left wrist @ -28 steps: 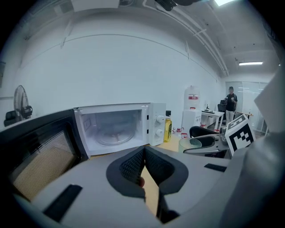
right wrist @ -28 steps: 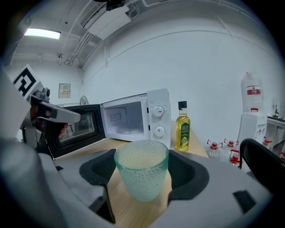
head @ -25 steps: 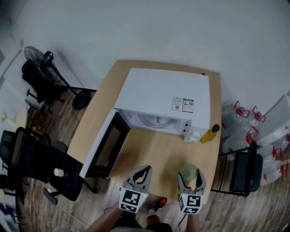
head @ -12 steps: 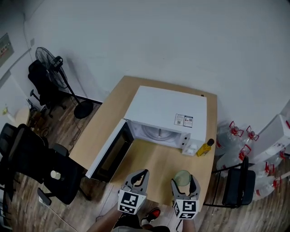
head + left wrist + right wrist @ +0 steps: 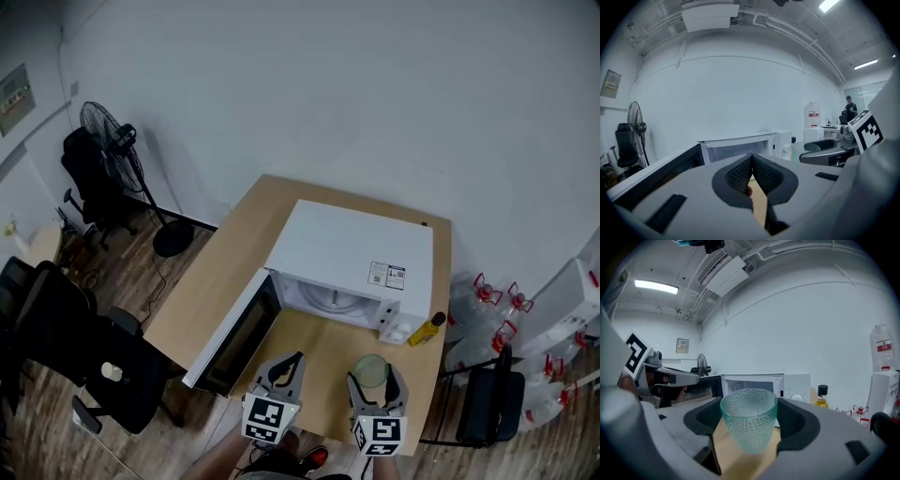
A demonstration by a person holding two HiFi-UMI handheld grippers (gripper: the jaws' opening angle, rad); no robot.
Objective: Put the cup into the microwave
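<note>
Grasping a green glass cup (image 5: 750, 425) upright in the right hand-held gripper (image 5: 374, 375), over the desk's (image 5: 211, 272) near right part, facing the open microwave (image 5: 361, 248). Holding the left hand-held gripper (image 5: 752, 159) clenched, empty, alongside.

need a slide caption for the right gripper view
Right hand-held gripper grips a dimpled green glass cup, facing the open microwave.

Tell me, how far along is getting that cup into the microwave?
Done: the microwave has its door open, and the right hand-held gripper grips the cup. In hand: the cup is held out in front of the microwave. Left: carry it inside and release. The left hand-held gripper is shut, empty.
</note>
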